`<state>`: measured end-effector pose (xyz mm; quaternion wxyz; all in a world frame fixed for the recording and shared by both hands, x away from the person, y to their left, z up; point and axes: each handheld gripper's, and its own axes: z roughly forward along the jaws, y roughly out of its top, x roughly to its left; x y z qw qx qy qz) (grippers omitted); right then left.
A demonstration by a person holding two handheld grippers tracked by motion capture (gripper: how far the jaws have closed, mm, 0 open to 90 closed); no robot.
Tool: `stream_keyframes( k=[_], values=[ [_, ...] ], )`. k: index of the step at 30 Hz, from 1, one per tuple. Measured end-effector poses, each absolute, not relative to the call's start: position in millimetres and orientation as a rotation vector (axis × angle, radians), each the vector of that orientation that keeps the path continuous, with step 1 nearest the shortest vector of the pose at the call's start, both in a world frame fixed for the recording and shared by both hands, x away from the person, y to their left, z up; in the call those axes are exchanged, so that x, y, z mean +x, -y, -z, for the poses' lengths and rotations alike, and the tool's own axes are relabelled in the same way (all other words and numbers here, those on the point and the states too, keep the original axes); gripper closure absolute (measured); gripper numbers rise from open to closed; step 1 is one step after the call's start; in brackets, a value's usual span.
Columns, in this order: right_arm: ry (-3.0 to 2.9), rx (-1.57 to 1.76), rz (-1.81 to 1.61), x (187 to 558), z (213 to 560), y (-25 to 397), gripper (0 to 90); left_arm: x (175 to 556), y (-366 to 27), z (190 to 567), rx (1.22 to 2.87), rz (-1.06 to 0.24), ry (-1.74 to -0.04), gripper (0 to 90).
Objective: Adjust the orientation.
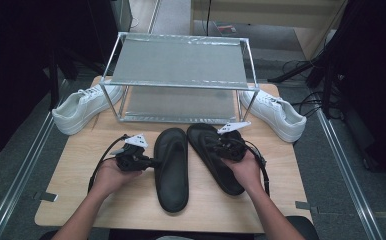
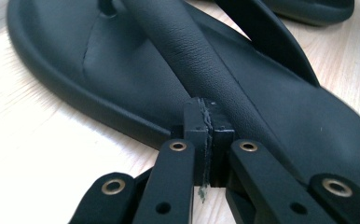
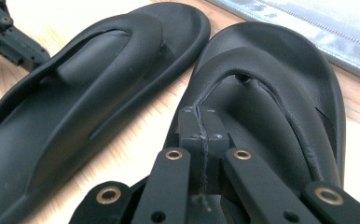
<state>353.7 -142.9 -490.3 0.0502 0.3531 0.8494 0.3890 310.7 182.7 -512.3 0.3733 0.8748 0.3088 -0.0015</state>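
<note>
Landmark: the metal rack (image 1: 181,65) at the table's far edge. In front of the rack, the left gripper (image 1: 151,162) sits at the outer edge of the left sandal (image 1: 172,167), jaws pressed together with nothing visibly between them. Just beside it lies the right sandal (image 1: 213,155). The right gripper (image 1: 217,146) rests over this sandal's strap, jaws likewise closed together, tips touching the strap.

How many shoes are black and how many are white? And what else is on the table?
Black sandals: 2
White sneakers: 2
Metal racks: 1
Grippers, left and right: 2
Total: 7
</note>
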Motion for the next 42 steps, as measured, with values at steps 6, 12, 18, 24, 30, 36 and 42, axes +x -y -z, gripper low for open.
stream_keyframes(
  k=[6,12,18,24,30,36,42],
  values=[
    [-2.586,1.108,-1.215,355.2,493.3,145.3,90.0,308.1,-171.0,513.0,2.255,0.012,-0.751,90.0],
    [-2.580,1.114,-1.223,354.0,494.3,146.5,90.0,306.4,-162.3,512.1,2.263,0.025,-0.721,90.0],
    [-2.572,1.137,-1.247,353.0,496.1,148.0,90.0,305.7,-152.1,513.0,2.263,0.047,-0.692,90.0],
    [-2.568,1.151,-1.251,351.5,498.0,148.8,90.0,305.9,-146.1,514.7,2.253,0.076,-0.681,90.0],
    [-2.562,1.160,-1.257,350.1,499.8,149.4,90.0,306.3,-138.7,515.3,2.262,0.097,-0.649,90.0],
    [-2.557,1.178,-1.253,348.7,502.6,150.4,90.0,306.9,-133.1,516.6,2.251,0.124,-0.634,90.0],
    [-2.545,1.178,-1.258,348.7,502.6,151.7,89.4,309.2,-131.9,517.4,2.249,0.150,-0.630,89.8]
  ],
)
